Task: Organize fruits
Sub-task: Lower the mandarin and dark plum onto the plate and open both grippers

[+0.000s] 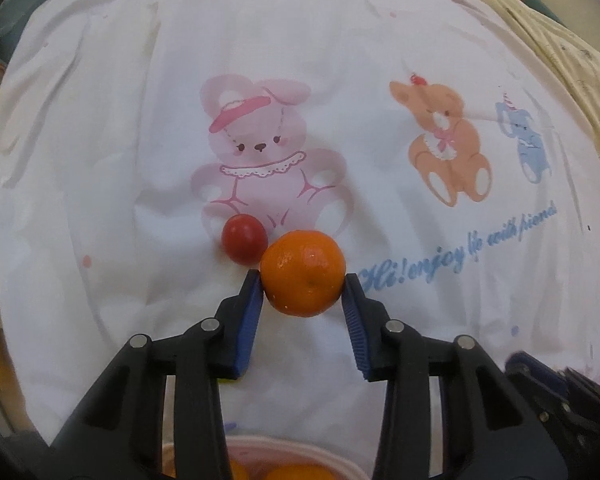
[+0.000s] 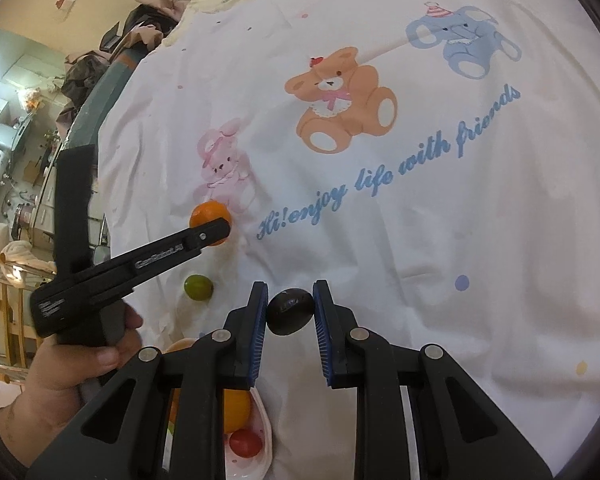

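My left gripper [image 1: 303, 277] is shut on an orange mandarin [image 1: 302, 272], over the white printed sheet. A small red fruit [image 1: 244, 243] lies on the sheet just beyond it to the left. In the right wrist view the left gripper [image 2: 214, 232] shows from the side with the mandarin [image 2: 209, 213] at its tip. My right gripper [image 2: 290, 302] is shut on a dark purple fruit [image 2: 289, 310]. A green fruit [image 2: 198, 287] lies on the sheet to its left. A pink-white bowl [image 2: 260, 440] below holds an orange [image 2: 236, 410] and a red fruit [image 2: 245, 443].
The white sheet [image 2: 420, 240] with cartoon animals and blue lettering covers the whole surface. The bowl's rim [image 1: 260, 442] shows at the bottom of the left wrist view, with oranges inside. The surface's left edge [image 2: 100, 92] drops to a cluttered room.
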Action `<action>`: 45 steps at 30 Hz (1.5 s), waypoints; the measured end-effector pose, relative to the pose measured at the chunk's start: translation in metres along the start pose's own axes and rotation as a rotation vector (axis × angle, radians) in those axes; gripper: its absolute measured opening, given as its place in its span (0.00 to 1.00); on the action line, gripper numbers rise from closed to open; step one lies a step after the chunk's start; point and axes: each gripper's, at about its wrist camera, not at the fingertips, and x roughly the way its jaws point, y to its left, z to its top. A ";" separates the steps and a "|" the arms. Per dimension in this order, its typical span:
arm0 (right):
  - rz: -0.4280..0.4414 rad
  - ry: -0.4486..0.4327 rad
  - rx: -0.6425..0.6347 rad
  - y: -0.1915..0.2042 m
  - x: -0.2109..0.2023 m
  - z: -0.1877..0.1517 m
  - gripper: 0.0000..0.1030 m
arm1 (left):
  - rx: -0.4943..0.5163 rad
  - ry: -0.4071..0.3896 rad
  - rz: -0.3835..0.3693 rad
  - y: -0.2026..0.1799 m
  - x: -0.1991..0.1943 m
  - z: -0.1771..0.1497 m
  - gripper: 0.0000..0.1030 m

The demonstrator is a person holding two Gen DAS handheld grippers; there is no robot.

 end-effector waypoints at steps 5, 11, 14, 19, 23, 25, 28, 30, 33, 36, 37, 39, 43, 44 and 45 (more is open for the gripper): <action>0.012 0.002 -0.032 0.009 0.000 -0.002 0.24 | 0.014 -0.021 -0.024 0.009 -0.026 -0.011 0.35; 0.016 0.002 -0.059 0.020 -0.003 -0.011 0.24 | 0.038 -0.058 -0.038 0.022 -0.059 -0.031 0.35; 0.035 0.005 -0.065 0.023 -0.006 -0.025 0.23 | 0.054 -0.080 -0.058 0.035 -0.077 -0.046 0.35; 0.048 0.010 -0.103 0.034 -0.011 -0.049 0.24 | 0.068 -0.090 -0.057 0.063 -0.097 -0.082 0.35; 0.059 0.008 -0.124 0.043 -0.014 -0.065 0.24 | 0.051 -0.071 -0.077 0.080 -0.104 -0.107 0.35; 0.067 0.009 -0.134 0.048 -0.014 -0.072 0.24 | 0.049 -0.068 -0.074 0.086 -0.106 -0.119 0.35; 0.075 0.016 -0.150 0.055 -0.013 -0.084 0.24 | 0.053 -0.071 -0.072 0.093 -0.110 -0.135 0.35; 0.084 0.028 -0.150 0.059 -0.011 -0.093 0.24 | 0.058 -0.071 -0.076 0.096 -0.111 -0.146 0.35; 0.086 0.057 -0.150 0.062 -0.005 -0.105 0.24 | 0.069 -0.058 -0.088 0.096 -0.107 -0.161 0.35; 0.089 0.087 -0.148 0.066 0.002 -0.116 0.24 | 0.075 -0.050 -0.077 0.097 -0.101 -0.173 0.35; 0.091 0.097 -0.145 0.067 0.004 -0.119 0.24 | 0.071 -0.043 -0.071 0.098 -0.098 -0.177 0.35; 0.106 0.121 -0.131 0.068 0.010 -0.125 0.24 | 0.054 -0.017 -0.085 0.102 -0.091 -0.184 0.35; 0.107 0.183 -0.122 0.070 0.023 -0.135 0.24 | 0.021 0.042 -0.117 0.109 -0.077 -0.197 0.36; 0.100 0.204 -0.132 0.072 0.028 -0.138 0.24 | 0.020 0.043 -0.117 0.109 -0.077 -0.200 0.36; 0.090 0.213 -0.141 0.074 0.030 -0.140 0.24 | 0.023 0.040 -0.115 0.109 -0.077 -0.201 0.36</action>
